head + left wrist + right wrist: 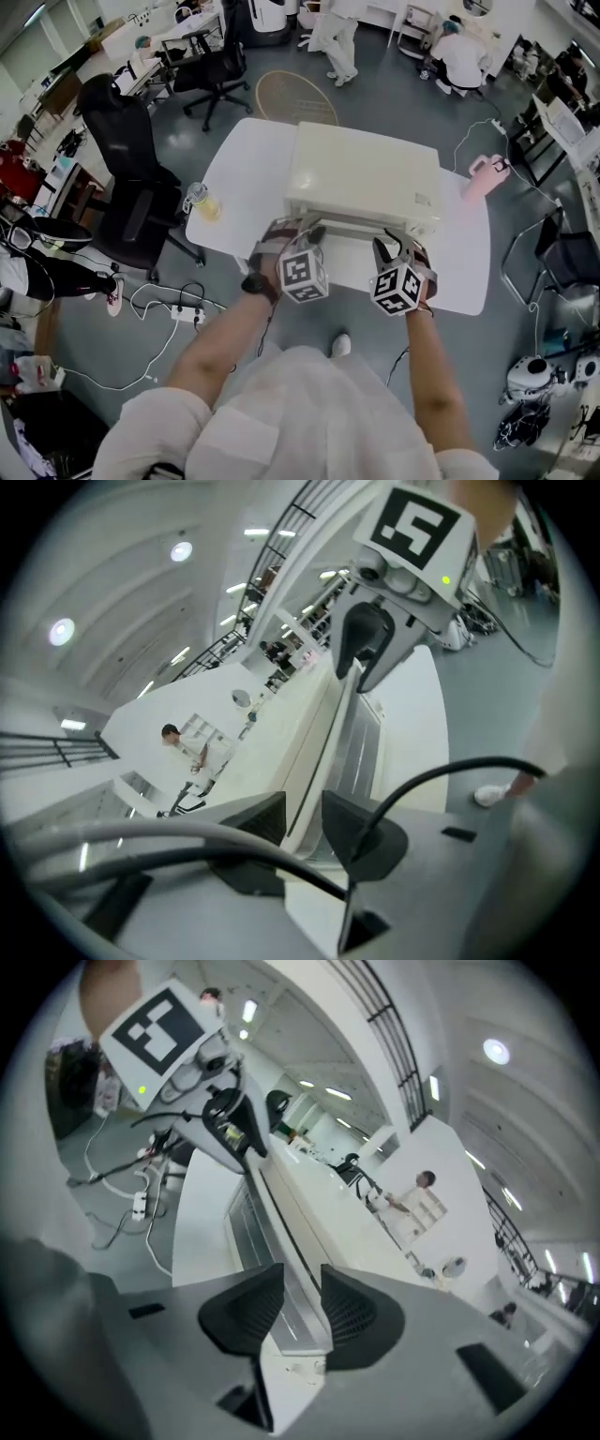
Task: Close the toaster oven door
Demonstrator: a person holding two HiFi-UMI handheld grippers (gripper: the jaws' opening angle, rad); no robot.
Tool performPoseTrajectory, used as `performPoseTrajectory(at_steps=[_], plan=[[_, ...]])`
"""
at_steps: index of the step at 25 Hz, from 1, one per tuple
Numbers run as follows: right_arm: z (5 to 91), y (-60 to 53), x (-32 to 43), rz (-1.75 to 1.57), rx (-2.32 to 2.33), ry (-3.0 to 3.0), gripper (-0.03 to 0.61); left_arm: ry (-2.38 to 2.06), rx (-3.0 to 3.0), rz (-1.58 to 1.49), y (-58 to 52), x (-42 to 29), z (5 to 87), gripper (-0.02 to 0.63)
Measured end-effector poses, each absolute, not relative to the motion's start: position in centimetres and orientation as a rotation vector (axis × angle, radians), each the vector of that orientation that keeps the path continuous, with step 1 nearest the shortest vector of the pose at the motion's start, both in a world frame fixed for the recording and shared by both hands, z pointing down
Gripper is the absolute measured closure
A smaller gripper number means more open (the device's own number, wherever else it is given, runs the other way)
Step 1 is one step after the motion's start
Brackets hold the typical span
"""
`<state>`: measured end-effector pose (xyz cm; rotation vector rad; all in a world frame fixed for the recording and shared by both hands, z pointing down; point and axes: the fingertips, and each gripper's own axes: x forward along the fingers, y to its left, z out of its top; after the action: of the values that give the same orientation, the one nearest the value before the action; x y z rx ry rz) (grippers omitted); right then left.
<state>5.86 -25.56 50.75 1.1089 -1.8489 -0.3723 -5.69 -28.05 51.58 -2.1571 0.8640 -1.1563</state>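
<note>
Your forearms point(234, 328): nearest the head camera, bare, reaching forward from a pale shirt point(300, 422) toward the oven's front; a dark band circles your left wrist
Left gripper point(302, 822): jaws drawn narrow and closed on the top rail of the toaster oven door point(246, 1227), toward the door's left end
Right gripper point(300, 1309): jaws just as narrow, pinching the same rail toward the door's right end
Marker cubes: the left cube point(303, 274) and the right cube point(397, 289) sit side by side with a gap between them, their black-and-white squares turned up toward you
Toaster oven door: glass panel in a silvery frame, spanning the stretch between your two grippers and raised close against the oven's front; a thin dark seam runs along its top, and you cannot tell from these views whether it is fully home
Toaster oven point(366, 173): cream box in the middle of the table, front facing you
Table point(239, 178): white, on a grey floor
Bottle point(200, 200): clear, yellow liquid inside, upright near the table's left edge, well apart from the oven
Pink container point(483, 176): at the table's right edge; whether it stands on the table or beyond it is unclear
Office chair point(131, 178): black, left of the table
Power strip point(185, 312): on the floor to your left, among cables
White shoe point(341, 345): on the floor by the table's near edge, between your arms
Far side: people in light clothing point(459, 56) at desks
</note>
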Motion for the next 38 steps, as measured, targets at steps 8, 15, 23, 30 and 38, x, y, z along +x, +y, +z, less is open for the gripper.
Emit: performPoseTrajectory(at_steps=[8,15,23,30,38], plan=[[44.3,-23.7,7.5,0.023,1.633,-2.295,0.466,1.267,-2.545,-0.691,-27.7,-9.1,45.1,0.538],[39.1,-21.3,9.4,-0.001,1.865,-2.437,0.51,1.486,-2.631,-0.199,-26.6,-13.9,38.8,0.554],[35.2,-18.5,11.0,-0.086,2.013,-2.473,0.574,1.517,-2.636,0.073,-24.5,-17.4,34.1,0.562],[32.2,-16.9,11.6,-0.122,2.111,-2.474,0.577,1.49,-2.62,0.106,-23.4,-18.4,31.9,0.591],[29.5,-14.8,10.9,-0.247,2.097,-2.46,0.577,1.48,-2.596,0.106,-22.4,-18.7,30.5,0.591]])
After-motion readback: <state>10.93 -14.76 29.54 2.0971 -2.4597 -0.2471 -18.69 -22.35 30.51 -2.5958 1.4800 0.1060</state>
